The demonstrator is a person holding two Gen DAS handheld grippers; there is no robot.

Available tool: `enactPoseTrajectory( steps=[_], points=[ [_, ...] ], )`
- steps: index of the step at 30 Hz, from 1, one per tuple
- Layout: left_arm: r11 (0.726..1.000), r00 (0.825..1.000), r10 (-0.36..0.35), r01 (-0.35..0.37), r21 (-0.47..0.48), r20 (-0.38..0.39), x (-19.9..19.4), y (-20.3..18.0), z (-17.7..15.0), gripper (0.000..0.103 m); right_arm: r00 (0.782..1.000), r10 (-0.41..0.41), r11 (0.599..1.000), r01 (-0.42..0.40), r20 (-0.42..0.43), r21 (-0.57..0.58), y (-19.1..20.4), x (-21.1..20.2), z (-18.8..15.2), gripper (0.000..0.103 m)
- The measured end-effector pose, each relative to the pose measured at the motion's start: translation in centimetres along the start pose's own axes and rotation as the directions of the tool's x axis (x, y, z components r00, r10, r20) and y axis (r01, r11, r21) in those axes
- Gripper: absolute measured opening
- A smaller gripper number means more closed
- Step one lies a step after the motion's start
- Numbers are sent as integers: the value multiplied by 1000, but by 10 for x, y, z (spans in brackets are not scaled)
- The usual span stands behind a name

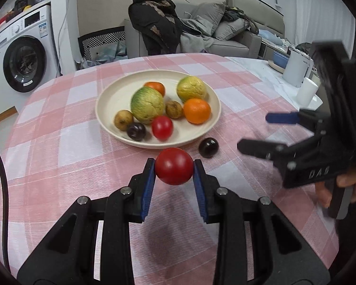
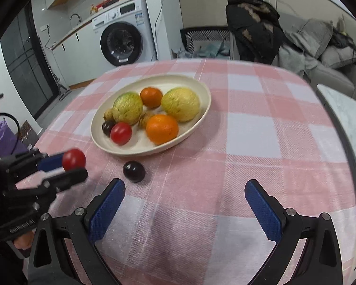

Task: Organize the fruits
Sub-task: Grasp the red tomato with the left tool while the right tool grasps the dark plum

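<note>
We see the round red tomato (image 1: 174, 166), with no long axis to tell, clamped between the blue pads of our left gripper (image 1: 174, 169) above the pink checked tablecloth (image 1: 59, 142). Beyond it, the cream round plate (image 1: 106, 116) holds two green-yellow fruits, two oranges, another tomato and small brown and dark fruits. A dark plum (image 1: 208, 147) lies just beside the plate. Our right gripper (image 2: 185, 191) stands wide open, empty.

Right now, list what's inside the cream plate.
In the cream plate: two green-yellow fruits, two oranges, a red tomato, a dark plum, two small brown fruits. Anything beneath them is hidden.
</note>
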State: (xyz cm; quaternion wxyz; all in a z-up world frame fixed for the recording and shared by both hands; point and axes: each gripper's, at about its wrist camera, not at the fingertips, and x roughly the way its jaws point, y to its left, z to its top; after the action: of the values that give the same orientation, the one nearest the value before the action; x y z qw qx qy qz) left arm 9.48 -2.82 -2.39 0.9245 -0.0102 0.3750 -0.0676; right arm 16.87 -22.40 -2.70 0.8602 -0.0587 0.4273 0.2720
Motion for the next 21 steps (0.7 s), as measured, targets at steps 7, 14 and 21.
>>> enactPoseTrajectory(
  steps=[7,14,21],
  points=[
    [999,999,21,-20,-33,37,-16,22,5,29,997,76,996,-76,-19,-49,26,13,3,90],
    [999,998,31,-29,-46,55,-24,31,9,29,996,66,991,-71,-56,-110,46,28,3,77],
    [997,997,39,-35,-62,65,-30,40,11,29,998,4,985,-14,-57,-171,58,36,1,70]
  ],
)
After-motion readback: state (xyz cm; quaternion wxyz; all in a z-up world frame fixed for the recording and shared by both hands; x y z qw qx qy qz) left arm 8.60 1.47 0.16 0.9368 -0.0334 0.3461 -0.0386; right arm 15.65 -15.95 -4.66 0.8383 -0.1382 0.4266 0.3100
